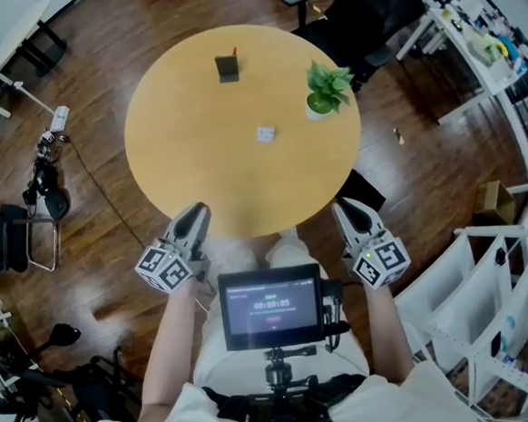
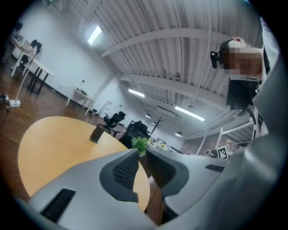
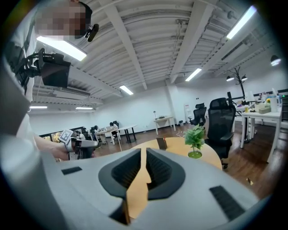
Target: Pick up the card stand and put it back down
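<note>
Setup: round wooden table [image 1: 197,165] on a dark wood floor; person stands at its near edge, 1 gripper in each hand.

Card stand [image 1: 226,68]: dark, upright, on the table top close to the far edge, left of centre. Nothing touches it. A thin red piece shows at its top.

Other items on the table: potted green plant [image 1: 329,86] near the right edge; small white object [image 1: 265,133] about mid-table, between the card stand and the near edge, too small to identify.

Left gripper [image 1: 194,215]: held over the near edge of the table, left side, tips pointing in toward the table top. Its own view shows the 2 jaws drawn together at the tips, clenched on nothing; card stand well ahead across the table.

Right gripper [image 1: 347,210]: just off the near edge of the table, right side. Jaws nearly together with only a thin slit between the pads, table top visible through it, nothing gripped.

Screen [image 1: 272,307]: mounted at the person's chest, below the near edge of the table, between the 2 grippers, lit
</note>
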A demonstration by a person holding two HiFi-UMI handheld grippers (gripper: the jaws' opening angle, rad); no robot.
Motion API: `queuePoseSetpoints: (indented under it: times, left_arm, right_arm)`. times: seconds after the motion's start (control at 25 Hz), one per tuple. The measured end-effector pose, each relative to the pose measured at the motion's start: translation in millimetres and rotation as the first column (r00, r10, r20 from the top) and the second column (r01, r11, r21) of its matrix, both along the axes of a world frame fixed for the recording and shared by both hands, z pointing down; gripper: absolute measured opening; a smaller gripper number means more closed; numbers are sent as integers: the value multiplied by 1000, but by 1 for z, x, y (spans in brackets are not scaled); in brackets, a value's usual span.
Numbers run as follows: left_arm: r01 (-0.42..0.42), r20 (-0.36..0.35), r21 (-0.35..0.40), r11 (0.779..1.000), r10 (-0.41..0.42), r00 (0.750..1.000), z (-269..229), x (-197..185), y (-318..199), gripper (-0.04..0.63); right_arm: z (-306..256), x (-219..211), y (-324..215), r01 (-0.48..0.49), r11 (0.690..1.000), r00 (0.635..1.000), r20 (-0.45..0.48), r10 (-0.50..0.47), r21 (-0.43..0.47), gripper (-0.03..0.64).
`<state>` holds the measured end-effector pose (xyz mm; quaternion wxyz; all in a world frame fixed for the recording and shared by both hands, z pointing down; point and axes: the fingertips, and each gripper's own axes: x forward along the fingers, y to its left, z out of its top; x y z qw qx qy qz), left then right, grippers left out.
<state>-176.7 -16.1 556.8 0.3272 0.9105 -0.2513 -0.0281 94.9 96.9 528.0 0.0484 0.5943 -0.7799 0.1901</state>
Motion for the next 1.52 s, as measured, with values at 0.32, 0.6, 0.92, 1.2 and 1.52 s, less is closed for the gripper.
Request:
queuePoseSetpoints:
  times: [0.32,0.6,0.92,1.2,1.52]
  left_arm:
    - [76,31,-13,997,-75,997,-8,35,-27,52]
    - [115,48,4,993,-115,992,-25,71,-56,52]
    - [178,98,17,984,-178,979,-26,94,-76,52]
    - [252,135,22,968,-252,958,-16,98,-85,52]
    - [247,144,16,969,-247,958,-6,100,-94,52]
  right_arm:
    - [-1,36,-63,108,994,994,9,-108,-5,52]
    - [7,65,-107,177,984,984,30,-177,-10,52]
    - [16,88,-152,267,964,963,41,-267,-10,52]
    - [40,88,-177,356,934,934,49,-354,-43,52]
    - [63,75,-194,422,902,906,0,-424,-94,52]
